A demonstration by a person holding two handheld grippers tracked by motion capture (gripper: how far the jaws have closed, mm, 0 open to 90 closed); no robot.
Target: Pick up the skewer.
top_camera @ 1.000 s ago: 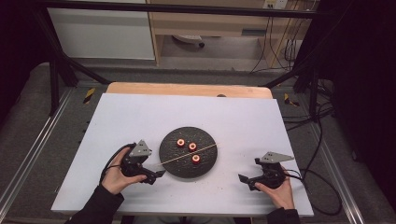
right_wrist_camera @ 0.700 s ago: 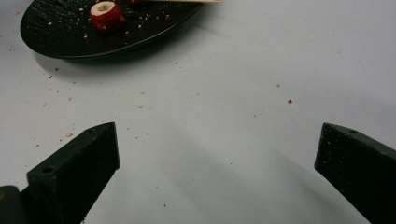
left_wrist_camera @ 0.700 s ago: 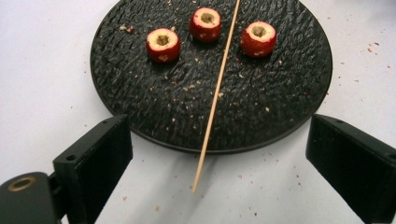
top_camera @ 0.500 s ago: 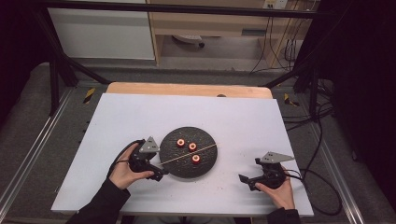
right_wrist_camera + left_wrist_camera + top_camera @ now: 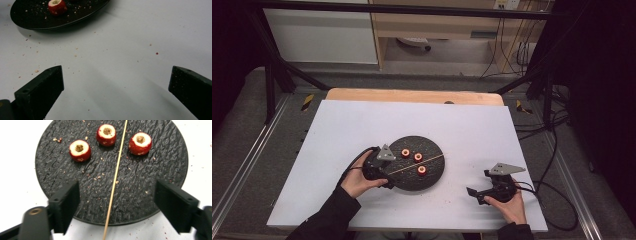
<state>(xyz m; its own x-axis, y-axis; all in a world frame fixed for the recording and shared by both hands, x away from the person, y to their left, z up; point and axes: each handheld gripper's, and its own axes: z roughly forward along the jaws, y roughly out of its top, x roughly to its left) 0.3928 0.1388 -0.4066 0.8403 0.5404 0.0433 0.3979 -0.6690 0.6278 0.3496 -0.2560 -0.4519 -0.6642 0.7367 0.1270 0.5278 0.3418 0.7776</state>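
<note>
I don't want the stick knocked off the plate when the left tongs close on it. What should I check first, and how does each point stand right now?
1. Left tongs open wide enough: ok, both jaws stand far apart.
2. Stick between the jaws: ok, it runs up the middle of the gap.
3. Stick free of the fruit pieces: ok, it lies in the gap between two of them, touching neither.
4. Jaws low enough to grip: cannot tell, their height above the plate is unclear.
5. Right tongs out of the way: ok, open over bare table, apart from the plate.
</note>
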